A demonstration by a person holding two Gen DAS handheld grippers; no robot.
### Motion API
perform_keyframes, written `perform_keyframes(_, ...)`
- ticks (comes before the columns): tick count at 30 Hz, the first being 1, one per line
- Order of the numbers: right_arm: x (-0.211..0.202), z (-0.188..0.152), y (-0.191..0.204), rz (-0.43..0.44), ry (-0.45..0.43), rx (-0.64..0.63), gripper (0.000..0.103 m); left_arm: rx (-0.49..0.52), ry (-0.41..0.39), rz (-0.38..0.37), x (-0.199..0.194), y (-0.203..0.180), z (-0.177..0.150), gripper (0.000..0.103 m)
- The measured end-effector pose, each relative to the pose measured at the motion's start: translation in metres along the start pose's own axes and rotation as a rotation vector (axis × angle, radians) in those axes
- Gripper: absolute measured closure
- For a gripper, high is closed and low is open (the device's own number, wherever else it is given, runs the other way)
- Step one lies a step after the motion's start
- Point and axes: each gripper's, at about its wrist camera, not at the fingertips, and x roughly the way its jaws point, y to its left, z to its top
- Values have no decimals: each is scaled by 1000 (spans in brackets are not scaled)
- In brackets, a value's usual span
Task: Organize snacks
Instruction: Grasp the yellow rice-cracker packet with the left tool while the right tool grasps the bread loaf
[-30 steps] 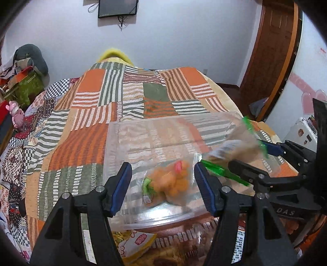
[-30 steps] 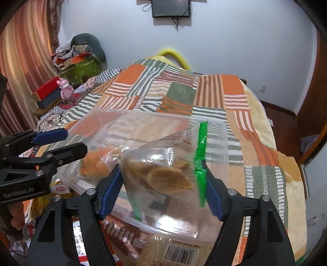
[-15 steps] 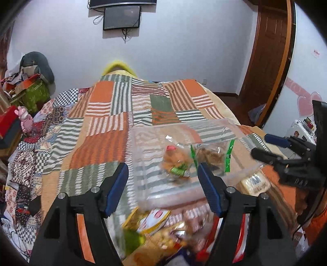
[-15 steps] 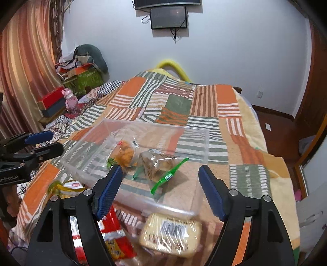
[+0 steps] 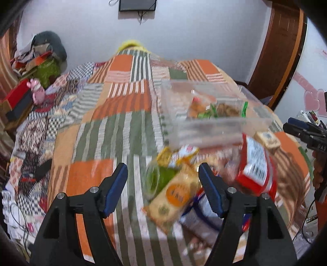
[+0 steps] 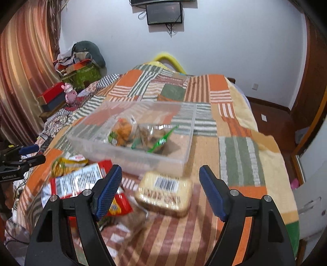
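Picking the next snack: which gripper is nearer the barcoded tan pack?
Right. The right gripper is open just before the tan pack; the left gripper, open, faces other snacks farther left.

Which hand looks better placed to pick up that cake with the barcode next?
Probably the right. Its open tool hangs directly over the cake lying in front of the clear box. The left tool, also open, faces a yellow packet instead.

Patchwork bedspread [image 6: 235, 147] — striped; wall monitor [image 6: 164, 14], pink toy [image 6: 70, 94] (left), wooden door [image 5: 280, 51].
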Motion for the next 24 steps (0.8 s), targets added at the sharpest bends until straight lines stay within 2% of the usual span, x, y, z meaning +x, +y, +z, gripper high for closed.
perform_keyframes(6,8,-17,-5,-29,37,12,18,-21,72,-19,16,8,-31,31)
perform_keyframes(9,17,-22,-8,-31,70,29,17,-29,100,-31,28,7,-36,31)
perform_keyframes(17,41,-26,-3,-25,131,27,16,-40,85,-71,44,-1,-33,32)
perform_keyframes(22,49,-26,-4,-15,144,58,15,-54,80,-106,46,-1,-32,43)
perform_keyframes(24,52,-26,-3,-17,147,63,15,-56,82,-106,45,0,-34,52)
